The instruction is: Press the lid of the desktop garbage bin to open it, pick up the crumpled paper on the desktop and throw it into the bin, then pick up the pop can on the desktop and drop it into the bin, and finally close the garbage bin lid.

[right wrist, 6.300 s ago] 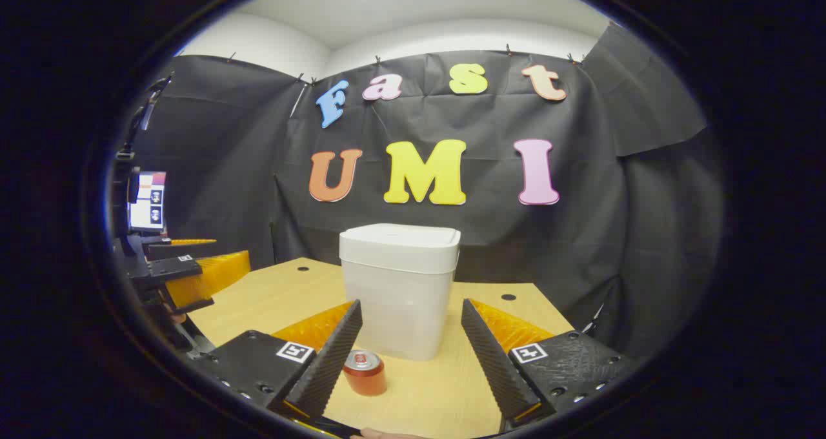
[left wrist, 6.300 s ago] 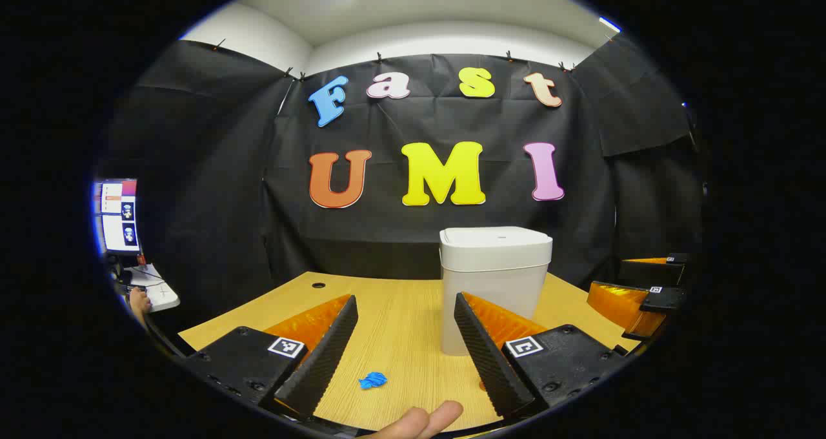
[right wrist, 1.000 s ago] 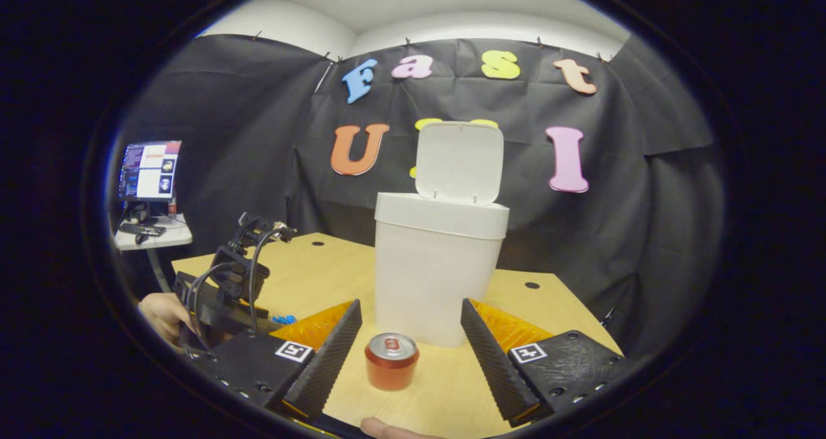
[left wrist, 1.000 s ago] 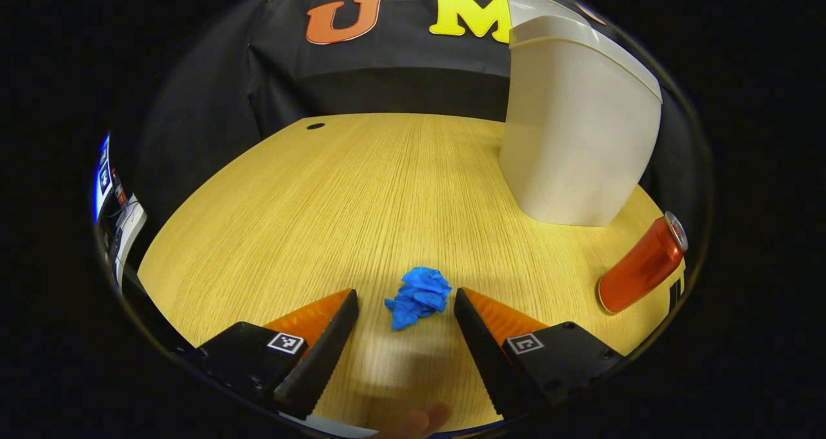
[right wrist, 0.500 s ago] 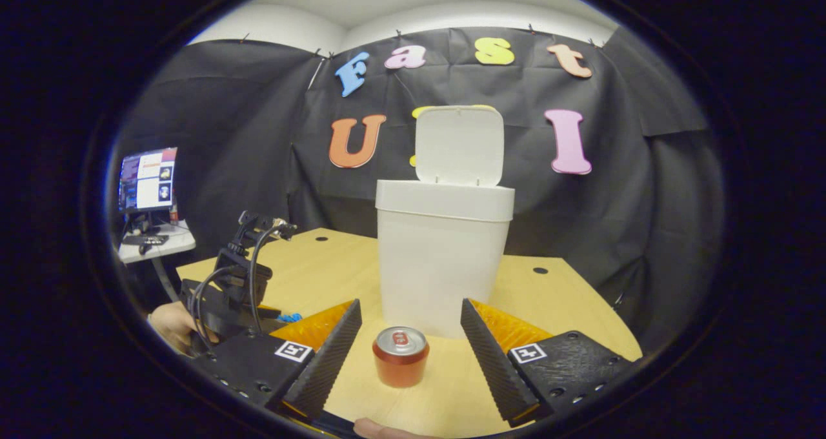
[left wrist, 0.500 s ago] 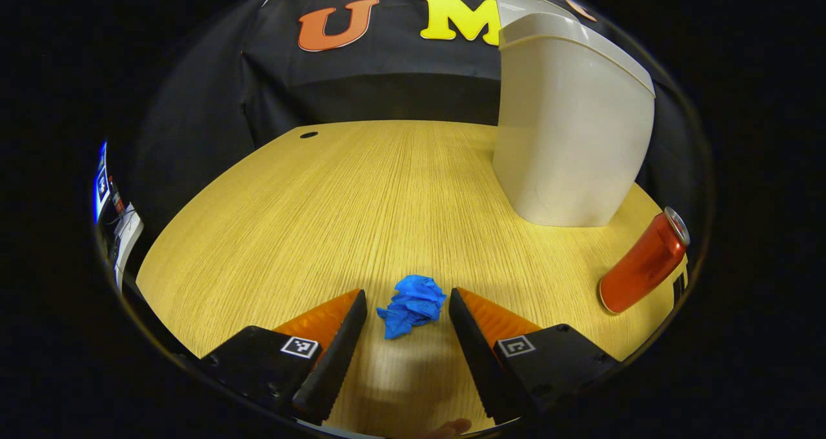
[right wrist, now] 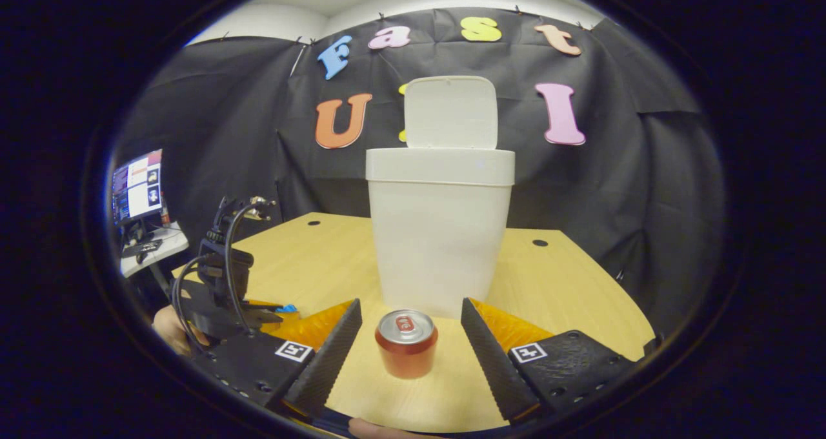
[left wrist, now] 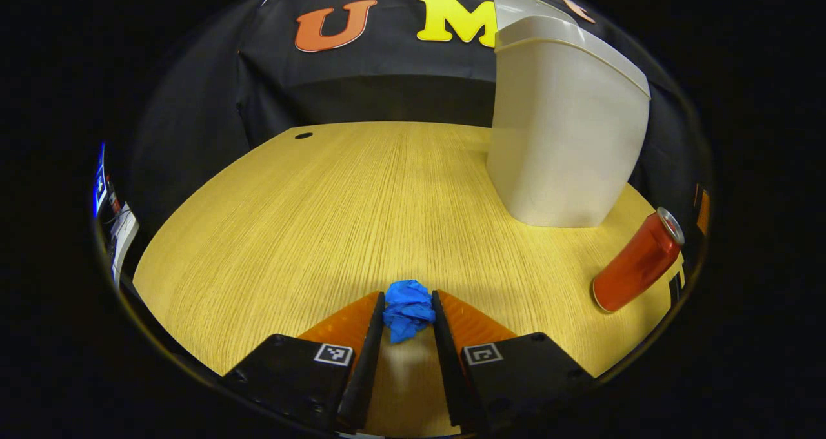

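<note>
The left tool [left wrist: 408, 313] was down at the worktop [left wrist: 335, 206], its two fingers clamped on either side of the blue paper [left wrist: 408, 308], which sat pinched between their tips, low over the wood. The bin [left wrist: 563, 129] stood toward the back right with its lid [right wrist: 450, 112] flipped upright. The can [left wrist: 636, 262] stood on the worktop near the bin's base. In the right gripper view the right tool [right wrist: 410, 336] was spread wide, fingers apart on either side of the can [right wrist: 406, 343] without touching it. The left tool [right wrist: 222, 290] showed at the far left there, a hand [right wrist: 169, 330] behind it.
</note>
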`<state>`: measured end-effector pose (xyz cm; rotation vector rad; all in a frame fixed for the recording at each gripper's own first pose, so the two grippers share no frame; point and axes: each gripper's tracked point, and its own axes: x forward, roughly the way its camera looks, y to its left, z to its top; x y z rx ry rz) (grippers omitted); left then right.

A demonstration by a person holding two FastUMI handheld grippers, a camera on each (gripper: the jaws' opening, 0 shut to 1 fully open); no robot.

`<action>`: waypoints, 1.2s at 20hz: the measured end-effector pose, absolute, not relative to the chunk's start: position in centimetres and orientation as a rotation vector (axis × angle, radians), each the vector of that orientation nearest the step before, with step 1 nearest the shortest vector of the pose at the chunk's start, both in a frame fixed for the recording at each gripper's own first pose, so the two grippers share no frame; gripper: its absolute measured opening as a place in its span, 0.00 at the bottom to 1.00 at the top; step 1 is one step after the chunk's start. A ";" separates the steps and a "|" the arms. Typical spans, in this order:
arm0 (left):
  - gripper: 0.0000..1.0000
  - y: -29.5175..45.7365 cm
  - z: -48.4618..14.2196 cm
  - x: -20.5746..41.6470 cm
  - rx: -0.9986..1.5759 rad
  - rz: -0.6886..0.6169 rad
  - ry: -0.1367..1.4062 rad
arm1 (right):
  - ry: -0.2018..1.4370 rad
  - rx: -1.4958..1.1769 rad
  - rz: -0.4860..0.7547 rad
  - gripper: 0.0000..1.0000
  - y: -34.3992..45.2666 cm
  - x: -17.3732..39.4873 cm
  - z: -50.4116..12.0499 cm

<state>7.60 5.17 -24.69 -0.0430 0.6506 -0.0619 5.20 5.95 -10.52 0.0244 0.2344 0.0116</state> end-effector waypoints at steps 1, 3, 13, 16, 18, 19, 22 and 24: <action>0.47 4.8 -24.2 7.9 -0.040 -0.067 0.640 | 0.243 0.021 0.005 0.98 5.9 5.4 -10.9; 0.47 4.8 -22.9 8.8 -0.025 -0.050 0.613 | 0.273 0.014 -0.015 0.98 5.7 5.8 -11.9; 0.47 4.9 -19.4 9.9 0.027 -0.029 0.533 | 0.465 0.045 -0.047 0.96 6.1 8.1 -17.8; 0.47 5.0 -19.4 9.8 0.033 -0.029 0.528 | 0.525 0.062 -0.032 0.96 6.5 8.3 -19.4; 0.47 5.0 -19.2 9.9 0.034 -0.024 0.519 | 0.532 0.066 -0.046 0.95 6.2 8.7 -19.6; 0.47 5.0 -19.2 9.9 0.030 -0.022 0.520 | 0.531 0.071 -0.056 0.95 5.9 8.7 -19.6; 0.47 5.1 -19.0 9.9 0.031 -0.012 0.519 | 0.536 0.093 -0.049 0.82 5.8 8.6 -19.6; 0.47 5.2 -18.6 9.9 0.031 -0.003 0.505 | 0.512 0.122 -0.019 0.81 6.0 8.4 -18.5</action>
